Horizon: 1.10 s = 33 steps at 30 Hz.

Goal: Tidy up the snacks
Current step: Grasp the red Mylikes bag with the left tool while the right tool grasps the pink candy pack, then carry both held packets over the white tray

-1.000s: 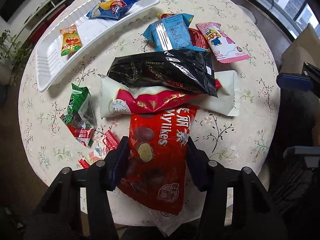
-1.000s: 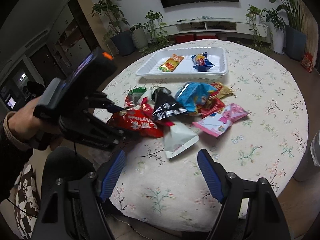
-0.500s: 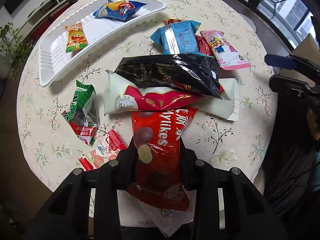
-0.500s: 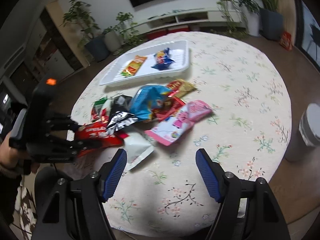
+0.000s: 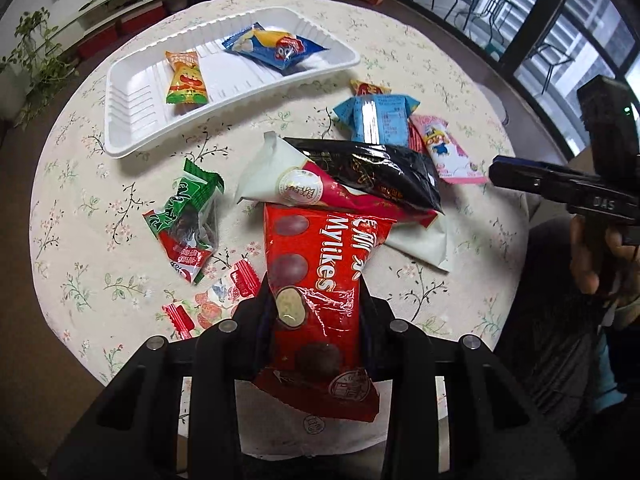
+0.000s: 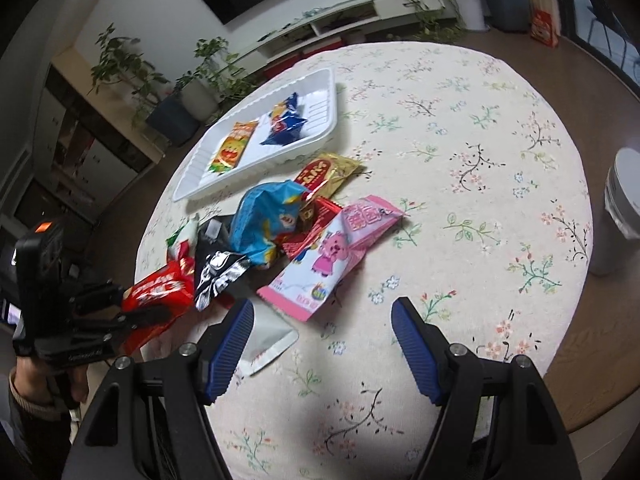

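A round table [image 6: 460,128] with a flowered cloth stands on a brown floor [image 6: 600,340]; potted plants [image 6: 200,76] and a low white shelf [image 6: 340,20] line the wall.

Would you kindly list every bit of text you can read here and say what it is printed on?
"Mylikes": red chocolate-ball snack bag.
"DAS": black body of the right gripper.
Chinese characters on the red bag, round seal on the white-and-red pouch, table on the light-blue packet: too small or blurred.

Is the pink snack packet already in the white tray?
No, the pink snack packet lies on the tablecloth beside the pile, outside the white tray.
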### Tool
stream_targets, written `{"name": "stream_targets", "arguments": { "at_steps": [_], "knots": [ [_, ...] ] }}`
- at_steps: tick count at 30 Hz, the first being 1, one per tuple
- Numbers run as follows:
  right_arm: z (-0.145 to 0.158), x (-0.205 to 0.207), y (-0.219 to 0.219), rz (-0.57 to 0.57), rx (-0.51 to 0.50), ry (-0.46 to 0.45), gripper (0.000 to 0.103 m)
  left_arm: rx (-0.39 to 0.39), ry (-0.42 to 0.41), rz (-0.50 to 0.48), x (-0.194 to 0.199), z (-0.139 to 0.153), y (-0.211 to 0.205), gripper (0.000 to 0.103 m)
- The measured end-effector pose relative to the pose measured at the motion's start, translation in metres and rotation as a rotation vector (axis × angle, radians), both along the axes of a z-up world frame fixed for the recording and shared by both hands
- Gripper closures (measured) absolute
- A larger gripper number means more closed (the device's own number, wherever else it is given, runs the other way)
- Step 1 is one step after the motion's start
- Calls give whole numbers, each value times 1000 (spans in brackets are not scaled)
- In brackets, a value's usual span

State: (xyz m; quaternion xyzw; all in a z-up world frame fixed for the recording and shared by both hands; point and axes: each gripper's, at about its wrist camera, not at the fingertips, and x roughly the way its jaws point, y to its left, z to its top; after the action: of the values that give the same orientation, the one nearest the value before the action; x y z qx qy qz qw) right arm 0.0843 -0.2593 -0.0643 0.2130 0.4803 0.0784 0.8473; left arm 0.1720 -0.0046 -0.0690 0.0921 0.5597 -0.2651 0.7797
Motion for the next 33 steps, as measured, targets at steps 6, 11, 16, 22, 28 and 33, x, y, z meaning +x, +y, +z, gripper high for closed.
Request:
{"name": "stream_targets", "arguments": {
  "at_steps": [6,11,16,22,28,33],
  "knots": [
    [-2,13,6,-8,-20,20,33,-57,-17,36,-6,8,10,71],
    [-8,24,15,-3,-38,62,39,-123,-51,78,-15,24,27,71],
    [-17,40,7,-61,12,117,44,-181,-81,113,-18,36,42,71],
    [-31,55,4,-76,52,187,51,-226,-87,138,-20,39,53,71],
    [-32,54,-8,-100,74,164,69,-259,-91,159,-25,40,63,71],
    [-33,48,-15,-101,57,140,72,-276,-93,186,-25,38,71,71]
  ]
}}
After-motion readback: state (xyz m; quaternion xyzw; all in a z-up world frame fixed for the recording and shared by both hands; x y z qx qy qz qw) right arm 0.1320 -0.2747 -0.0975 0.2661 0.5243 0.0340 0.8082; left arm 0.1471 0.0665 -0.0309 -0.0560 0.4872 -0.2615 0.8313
